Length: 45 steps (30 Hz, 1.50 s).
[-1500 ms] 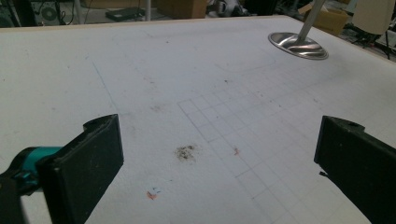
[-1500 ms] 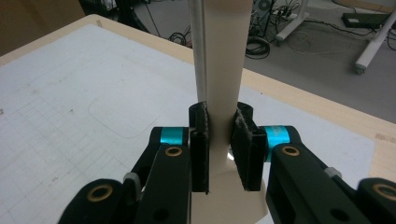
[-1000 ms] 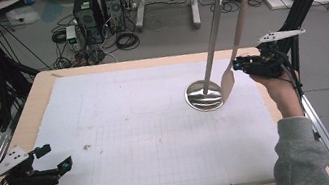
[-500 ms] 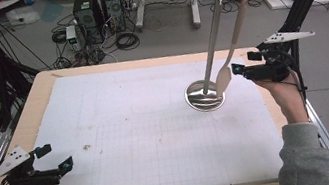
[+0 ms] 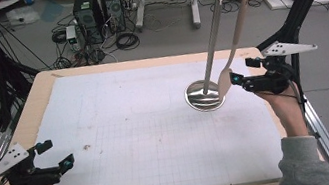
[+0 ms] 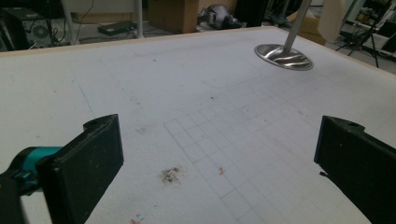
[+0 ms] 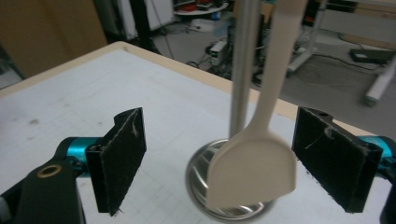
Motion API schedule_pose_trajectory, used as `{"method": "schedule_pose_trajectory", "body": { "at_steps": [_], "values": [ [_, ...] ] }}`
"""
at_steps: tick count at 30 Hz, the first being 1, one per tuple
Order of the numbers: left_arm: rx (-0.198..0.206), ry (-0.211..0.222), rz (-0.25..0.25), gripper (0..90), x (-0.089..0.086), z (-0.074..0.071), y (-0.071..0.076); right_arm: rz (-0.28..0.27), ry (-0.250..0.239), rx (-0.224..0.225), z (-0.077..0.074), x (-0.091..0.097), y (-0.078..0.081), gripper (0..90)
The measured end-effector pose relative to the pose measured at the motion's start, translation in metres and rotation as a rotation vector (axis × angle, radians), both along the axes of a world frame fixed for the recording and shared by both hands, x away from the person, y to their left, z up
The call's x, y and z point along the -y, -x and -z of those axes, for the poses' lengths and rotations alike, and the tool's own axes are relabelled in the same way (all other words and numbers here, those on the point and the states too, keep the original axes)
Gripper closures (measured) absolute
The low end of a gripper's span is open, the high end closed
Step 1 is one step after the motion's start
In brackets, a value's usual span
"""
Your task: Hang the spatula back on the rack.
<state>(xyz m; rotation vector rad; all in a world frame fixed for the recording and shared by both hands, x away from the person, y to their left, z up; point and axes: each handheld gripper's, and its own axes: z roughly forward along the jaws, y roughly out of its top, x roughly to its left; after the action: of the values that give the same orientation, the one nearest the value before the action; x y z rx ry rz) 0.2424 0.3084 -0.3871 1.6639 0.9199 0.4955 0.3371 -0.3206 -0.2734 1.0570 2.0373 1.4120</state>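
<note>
Cables, computer towers and boxes are crowding the floor behind a table [image 5: 37, 101] covered with white grid paper. At the right of the high view a steel stand [image 5: 203, 95] is sitting on its round dished base, its pole rising to a knobbed top in the upper part of the frame, and a cream spatula [image 5: 230, 74] is hanging from that top so its blade is dangling just over the base, presumably so it can drip and stay off the paper. The spatula is looking matte and plastic, with a long flat handle widening into a broad blade with a rounded lower edge. The right gripper [image 5: 243, 75] is sitting level just right of the blade; its jaws have just been opening and are now standing wide apart, with the blade [image 7: 252, 175] between them in the right gripper view but not pressed, which reads as a release after hanging. The left gripper [image 5: 56, 153] is waiting at the lower left, jaws apart and holding nothing.
</note>
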Motion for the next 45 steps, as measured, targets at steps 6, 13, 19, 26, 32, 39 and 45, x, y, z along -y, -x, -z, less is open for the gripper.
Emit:
{"method": "schedule_pose_trajectory", "body": {
  "at_steps": [6, 13, 19, 26, 32, 39, 45],
  "values": [
    [0.003, -0.003, 0.016, 1.7, 0.006, -0.002, -0.003, -0.052, -0.008, 0.025, 0.005, -0.008, 0.011, 16.8],
    [0.023, 0.009, 0.025, 1.7, 0.010, -0.006, -0.006, -0.028, -0.034, 0.035, 0.015, -0.005, 0.023, 16.0],
    [0.031, 0.024, 0.039, 1.7, 0.014, -0.009, -0.011, -0.020, -0.054, 0.050, 0.026, -0.002, 0.033, 15.9],
    [0.042, 0.033, 0.042, 1.7, 0.016, -0.012, -0.013, -0.009, -0.016, 0.053, 0.041, 0.001, 0.039, 15.9],
    [0.051, 0.036, 0.035, 1.7, 0.017, -0.012, -0.014, -0.007, -0.003, 0.062, 0.054, -0.002, 0.050, 15.9],
    [0.052, 0.038, 0.035, 1.7, 0.017, -0.012, -0.014, -0.022, -0.057, 0.043, 0.063, -0.003, 0.058, 15.7],
    [0.053, 0.042, 0.033, 1.7, 0.016, -0.013, -0.014, -0.028, -0.091, 0.051, 0.068, -0.005, 0.065, 15.0]
  ]
}}
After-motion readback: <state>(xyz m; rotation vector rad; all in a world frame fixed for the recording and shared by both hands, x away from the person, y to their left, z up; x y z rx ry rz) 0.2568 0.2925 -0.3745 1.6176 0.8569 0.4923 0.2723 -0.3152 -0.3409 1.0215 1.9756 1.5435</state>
